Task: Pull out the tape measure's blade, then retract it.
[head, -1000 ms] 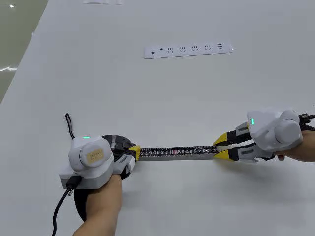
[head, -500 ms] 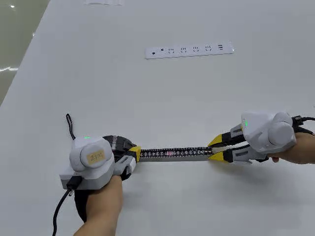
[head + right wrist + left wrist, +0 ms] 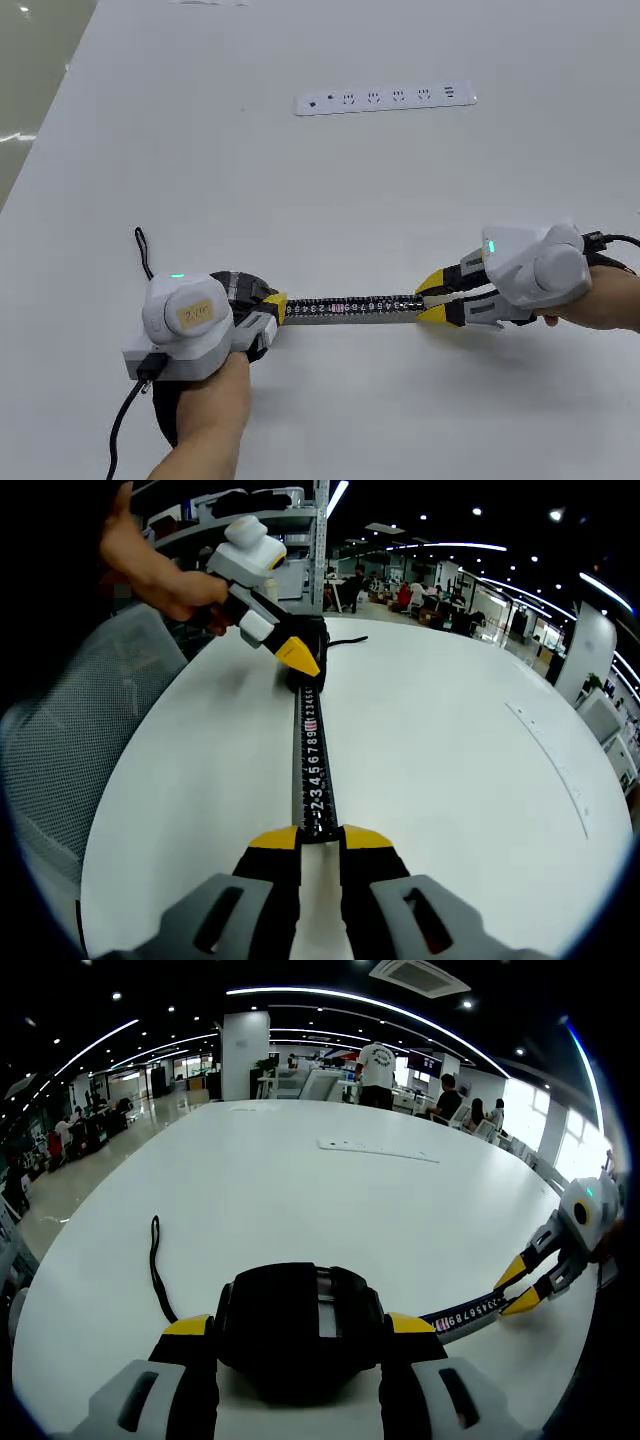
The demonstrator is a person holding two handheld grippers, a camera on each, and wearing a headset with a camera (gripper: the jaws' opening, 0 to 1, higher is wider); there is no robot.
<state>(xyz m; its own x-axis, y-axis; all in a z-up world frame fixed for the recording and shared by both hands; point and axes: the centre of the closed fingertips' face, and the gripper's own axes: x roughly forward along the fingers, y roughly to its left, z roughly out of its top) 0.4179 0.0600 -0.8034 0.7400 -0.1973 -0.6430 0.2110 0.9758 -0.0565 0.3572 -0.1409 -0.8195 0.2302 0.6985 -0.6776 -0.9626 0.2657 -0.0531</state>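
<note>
The tape measure [image 3: 238, 290] is lying on the white table [image 3: 300, 180], well to the person's side of the power strip [image 3: 385, 99], with the left gripper [image 3: 300, 1326] clamping its black case and the right gripper [image 3: 431, 298] pinching the blade [image 3: 350, 306] at its free end. The blade is running roughly parallel to the power strip, case to the left, so retracting likely means the right gripper riding that line leftward. Numerals 2 to 9 are showing on the blade, while the scrawl on the left gripper's yellow sticker [image 3: 192, 317] is proving unreadable.

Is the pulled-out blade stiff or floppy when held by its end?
Probably fairly stiff: the blade runs straight between the case and the right claw. It looks thin, so a sideways push may buckle it.
</note>
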